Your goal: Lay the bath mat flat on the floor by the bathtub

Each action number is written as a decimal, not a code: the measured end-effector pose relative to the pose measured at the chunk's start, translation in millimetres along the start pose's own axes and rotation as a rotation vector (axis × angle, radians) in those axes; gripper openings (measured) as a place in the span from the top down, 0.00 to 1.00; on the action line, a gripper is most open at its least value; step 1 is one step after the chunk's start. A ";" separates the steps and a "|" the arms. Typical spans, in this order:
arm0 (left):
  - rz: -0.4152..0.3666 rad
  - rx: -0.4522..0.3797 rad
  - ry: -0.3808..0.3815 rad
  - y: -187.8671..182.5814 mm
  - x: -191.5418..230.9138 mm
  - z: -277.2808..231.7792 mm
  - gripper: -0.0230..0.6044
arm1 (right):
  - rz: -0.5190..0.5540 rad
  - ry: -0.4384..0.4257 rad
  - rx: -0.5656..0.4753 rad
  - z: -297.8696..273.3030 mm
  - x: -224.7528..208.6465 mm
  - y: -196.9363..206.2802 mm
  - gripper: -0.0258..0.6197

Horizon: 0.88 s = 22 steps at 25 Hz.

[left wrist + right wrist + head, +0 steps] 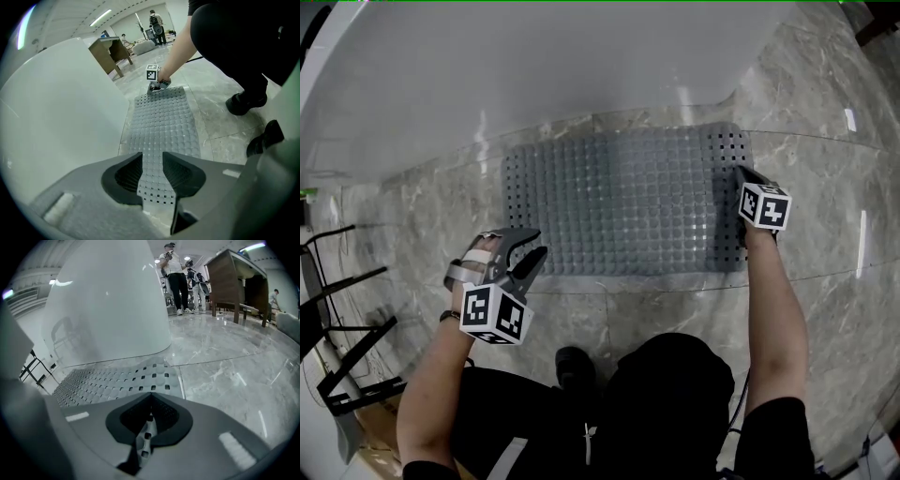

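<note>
Left gripper (532, 246): jaws apart, nothing clamped, tips pointing forward and to the right. The left hand (472, 267) wraps its grip, and the left forearm (431, 375) is bare and angled in toward the body. Right gripper (741, 175): jaws closed, pinching the edge of the mat (628, 202). The right arm (773, 309) is stretched straight forward, with the marker cube uppermost.

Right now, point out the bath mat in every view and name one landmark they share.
Head view: the bath mat is centre frame, spread out just below the white bathtub.
Left gripper view: it runs up the middle, seen through the open jaws.
Right gripper view: it is at lower left, with its edge pinched in the shut jaws.
Shared landmark: the white bathtub.
</note>
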State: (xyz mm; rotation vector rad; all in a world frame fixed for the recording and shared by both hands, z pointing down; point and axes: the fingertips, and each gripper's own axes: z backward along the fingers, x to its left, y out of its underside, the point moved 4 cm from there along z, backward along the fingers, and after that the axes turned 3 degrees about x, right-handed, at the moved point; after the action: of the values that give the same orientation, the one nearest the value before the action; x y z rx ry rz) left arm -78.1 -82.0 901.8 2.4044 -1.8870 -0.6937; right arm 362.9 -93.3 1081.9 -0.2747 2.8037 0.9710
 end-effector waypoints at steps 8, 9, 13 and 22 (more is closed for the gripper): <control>0.157 -0.136 -0.127 8.3 47.3 30.6 0.74 | 0.054 -0.042 -0.035 42.0 28.5 -29.7 0.96; 0.189 -0.158 -0.146 11.1 51.6 36.7 0.75 | 0.065 -0.054 -0.043 49.6 36.1 -33.2 0.96; 0.284 -0.202 -0.203 29.2 59.7 56.2 0.76 | 0.077 -0.108 -0.068 80.1 71.5 -46.4 0.96; 0.505 -0.357 -0.280 22.2 62.4 149.0 0.95 | 0.086 -0.226 -0.179 188.3 164.9 -126.7 0.96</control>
State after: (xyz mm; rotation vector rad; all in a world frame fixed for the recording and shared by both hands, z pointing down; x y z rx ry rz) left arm -138.8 -107.0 752.6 1.5961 -2.1144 -1.2297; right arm 248.8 -93.3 825.6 -0.0608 2.5468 1.1941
